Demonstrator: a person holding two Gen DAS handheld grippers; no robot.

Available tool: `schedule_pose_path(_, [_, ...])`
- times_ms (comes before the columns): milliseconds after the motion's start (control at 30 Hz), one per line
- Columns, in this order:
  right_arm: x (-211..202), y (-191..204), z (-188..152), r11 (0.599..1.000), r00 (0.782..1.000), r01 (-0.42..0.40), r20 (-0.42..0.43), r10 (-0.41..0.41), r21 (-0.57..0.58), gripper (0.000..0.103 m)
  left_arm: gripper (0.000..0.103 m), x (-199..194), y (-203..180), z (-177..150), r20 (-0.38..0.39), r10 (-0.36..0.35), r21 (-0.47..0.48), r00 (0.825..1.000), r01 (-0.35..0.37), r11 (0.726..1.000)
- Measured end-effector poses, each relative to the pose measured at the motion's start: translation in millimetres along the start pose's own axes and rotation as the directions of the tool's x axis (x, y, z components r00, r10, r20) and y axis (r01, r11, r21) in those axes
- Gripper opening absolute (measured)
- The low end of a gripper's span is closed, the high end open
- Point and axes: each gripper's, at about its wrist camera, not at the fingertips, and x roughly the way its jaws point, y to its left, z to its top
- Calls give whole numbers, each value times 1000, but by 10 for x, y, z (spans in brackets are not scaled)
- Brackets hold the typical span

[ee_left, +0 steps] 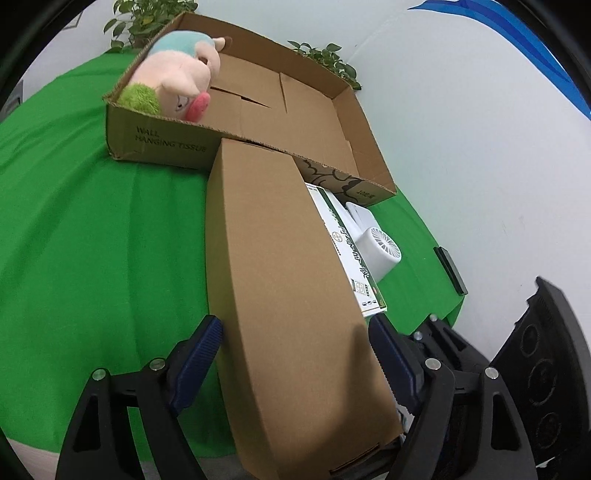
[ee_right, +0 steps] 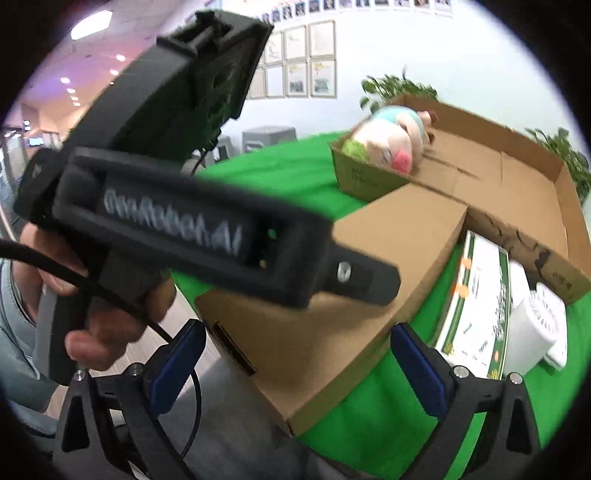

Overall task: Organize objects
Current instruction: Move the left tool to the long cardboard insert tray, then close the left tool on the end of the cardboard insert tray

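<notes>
A long plain cardboard box (ee_left: 280, 280) lies on the green table, its far end against the open cardboard tray (ee_left: 343, 122). My left gripper (ee_left: 295, 343) is open, its blue pads on either side of the box's near end; contact is not clear. A plush pig (ee_left: 177, 81) lies in the tray's left corner. A green-and-white carton (ee_left: 351, 251) and a white fan (ee_left: 380, 247) lie right of the long box. My right gripper (ee_right: 299, 362) is open and empty, near the long box (ee_right: 351, 295), behind the left gripper's black body (ee_right: 177, 225).
The table has a green cloth (ee_left: 92, 221). Potted plants (ee_left: 147, 18) stand behind the tray by a white wall. A small dark object (ee_left: 450, 269) lies at the table's right edge. A hand (ee_right: 110, 317) holds the left gripper's handle.
</notes>
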Motion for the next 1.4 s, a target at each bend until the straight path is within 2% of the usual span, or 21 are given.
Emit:
schedule_pose_path(100, [-73,51,17,1000,999,-26,33,26,-15,100,77,-146,26,-26,20,-11,-31,1000,12,999])
schedule_pose_path(233, [-94,3,0,992,992,-117,61,114,39,100,75,-364,-4,-74,60,19,-33,998,-17,999])
schedule_pose_path(300, [-52,-36,-25,986,988,-150,52,146,77,100,72,-479,-44,-77,85,-6,-28,996,8,1000])
schedule_pose_path(367, [7,-123,-69,971,980,-196,42,192,134,100,64,-550,-105,-62,104,-23,-8,994,24,1000])
schedule_pose_path(500, [76,-302,-154,926,959,-283,38,282,250,100,57,-518,-276,-3,95,-87,24,992,85,996])
schedule_pose_path(600, [76,-343,-216,930,963,-260,6,268,260,100,56,-405,-439,42,67,-142,56,988,139,989])
schedule_pose_path(733, [-49,-401,-299,949,981,-183,-16,193,258,100,51,-163,-573,55,-8,-217,55,976,217,975])
schedule_pose_path(833, [-197,-440,-371,961,990,-127,-21,136,246,100,46,-14,-652,41,-42,-245,61,969,248,967])
schedule_pose_path(900, [-312,-463,-404,966,995,-95,-7,100,241,100,46,10,-715,52,-46,-231,80,972,234,969])
schedule_pose_path(1000, [-524,-482,-416,965,994,-110,42,103,238,100,46,-68,-684,79,-19,-210,74,977,211,975])
schedule_pose_path(1100, [-674,-412,-356,974,991,-117,85,102,196,100,46,-285,-523,108,46,-160,54,986,158,986])
schedule_pose_path(1200, [-699,-307,-236,983,991,-109,98,95,151,100,53,-412,-303,147,100,-94,1,991,94,996])
schedule_pose_path(1267, [-649,-295,-158,987,993,-87,92,75,133,98,53,-399,-150,128,93,-40,-38,995,44,998])
schedule_pose_path(1400, [-523,-189,-52,990,998,-43,60,35,136,87,53,-217,130,3,26,-14,-117,1000,17,993])
